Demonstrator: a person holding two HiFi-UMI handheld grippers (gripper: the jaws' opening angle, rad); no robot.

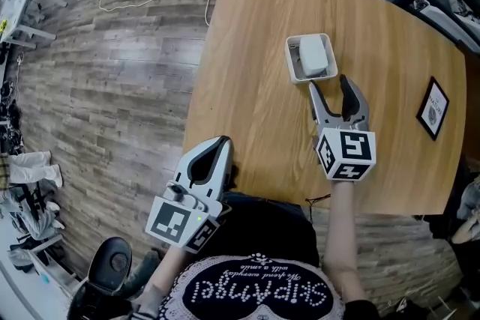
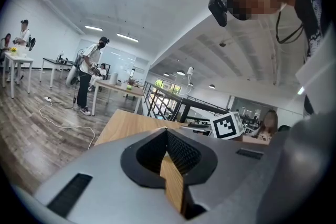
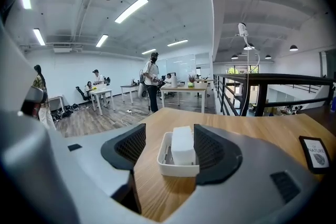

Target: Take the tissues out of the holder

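We see the holder (image 1: 292,62), a small white square tray with low walls and rounded corners, sitting flat on the wooden table (image 1: 255,26) a little right of centre in the upper half of the head view. Inside it we find the tissues (image 1: 313,56), a white rectangular pack rising above the rim and leaving a bare strip of tray at its left

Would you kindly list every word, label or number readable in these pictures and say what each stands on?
"NATURE", probably: framed sign on the table; smaller print unreadable.
Shirt lettering: upside down, too unclear to read.
Marker cubes: square patterns, no words.
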